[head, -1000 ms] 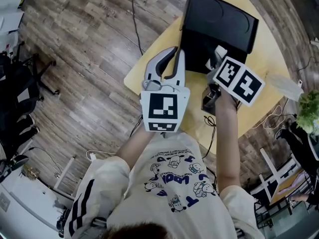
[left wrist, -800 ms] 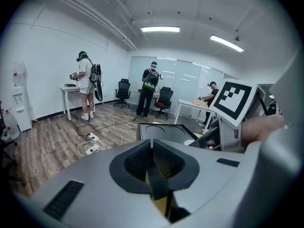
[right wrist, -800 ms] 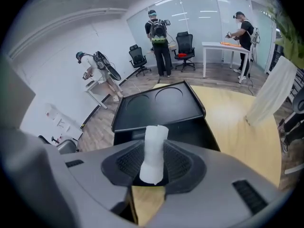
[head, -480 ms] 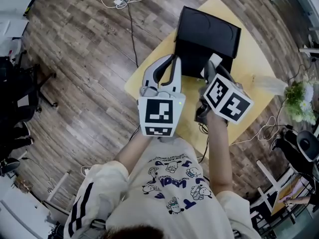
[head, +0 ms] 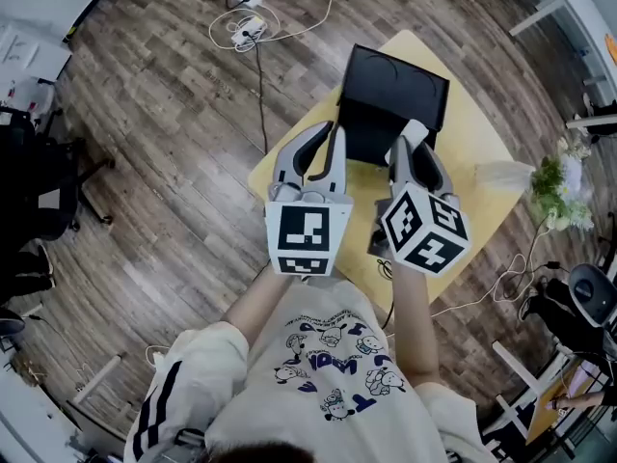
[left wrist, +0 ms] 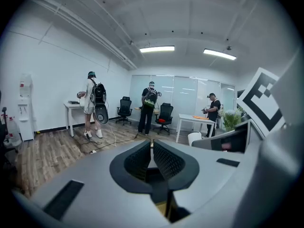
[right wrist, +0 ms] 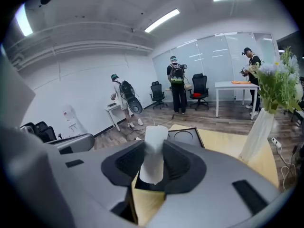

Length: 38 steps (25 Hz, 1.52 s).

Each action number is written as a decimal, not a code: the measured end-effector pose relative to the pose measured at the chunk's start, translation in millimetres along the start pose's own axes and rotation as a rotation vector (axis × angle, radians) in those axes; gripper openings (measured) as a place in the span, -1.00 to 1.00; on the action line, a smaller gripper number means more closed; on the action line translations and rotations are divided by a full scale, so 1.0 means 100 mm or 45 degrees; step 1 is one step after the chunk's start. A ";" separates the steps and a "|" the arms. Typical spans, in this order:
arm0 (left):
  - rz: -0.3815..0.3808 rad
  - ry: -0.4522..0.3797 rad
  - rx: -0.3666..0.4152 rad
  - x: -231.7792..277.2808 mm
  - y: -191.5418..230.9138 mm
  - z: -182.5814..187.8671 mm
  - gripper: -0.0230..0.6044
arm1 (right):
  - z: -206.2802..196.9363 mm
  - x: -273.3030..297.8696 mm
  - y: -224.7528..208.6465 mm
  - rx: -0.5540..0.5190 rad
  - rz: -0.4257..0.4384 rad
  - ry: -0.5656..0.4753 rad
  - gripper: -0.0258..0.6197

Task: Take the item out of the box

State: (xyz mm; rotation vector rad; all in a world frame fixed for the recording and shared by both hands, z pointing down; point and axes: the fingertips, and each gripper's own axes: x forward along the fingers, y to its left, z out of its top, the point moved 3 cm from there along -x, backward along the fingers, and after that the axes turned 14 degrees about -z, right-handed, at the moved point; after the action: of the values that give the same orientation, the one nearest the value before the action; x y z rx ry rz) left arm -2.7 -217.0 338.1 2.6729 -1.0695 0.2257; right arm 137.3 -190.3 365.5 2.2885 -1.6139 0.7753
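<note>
An open black box point(head: 390, 95) stands on the yellow table point(head: 477, 133), its lid lying back on the far side. My right gripper point(head: 413, 143) hangs over the box's near edge, shut on a white cylindrical item point(head: 415, 129). In the right gripper view the white item point(right wrist: 154, 151) stands upright between the dark pads, with the box point(right wrist: 184, 136) beyond and below it. My left gripper point(head: 331, 135) hovers beside the box's left side. The left gripper view has its pads together with nothing between them.
A clear vase with green flowers point(head: 551, 183) stands at the table's right edge. A small black object point(head: 377, 243) and a cable lie on the table's near part. Cables and a power strip point(head: 246, 29) lie on the wooden floor. People point(left wrist: 148, 106), desks and chairs fill the far room.
Both grippers have risen above the table and box. The right one has carried the white item up with it and tilted closer to level.
</note>
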 end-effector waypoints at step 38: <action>0.072 -0.263 0.228 -0.94 -0.65 0.57 -0.83 | 0.26 -1.29 0.05 -0.117 0.106 -0.579 -0.48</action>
State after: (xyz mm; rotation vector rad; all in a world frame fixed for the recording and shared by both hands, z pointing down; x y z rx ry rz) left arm -22.3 -126.6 250.2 2.8780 -1.2410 0.0587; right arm 107.9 -101.5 273.6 2.4655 -1.8894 0.1899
